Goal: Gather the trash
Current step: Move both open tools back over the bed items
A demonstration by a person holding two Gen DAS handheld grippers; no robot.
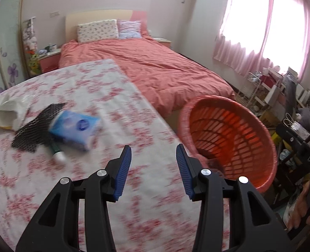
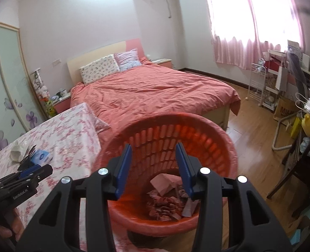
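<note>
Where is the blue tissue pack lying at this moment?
In the left wrist view, the blue tissue pack lies on the flowered tablecloth, left of the orange basket. It rests on the black mesh, with a white bag farther left.

Straight ahead of the claw stands a bed [image 2: 155,92] with a coral cover and two pillows [image 2: 110,66] at its headboard. To the right, pink curtains [image 2: 249,27] glow with daylight above a wooden floor [image 2: 253,126] and cluttered shelves [image 2: 281,79]. To the left stands a flower-patterned wardrobe [image 2: 5,88].
</note>
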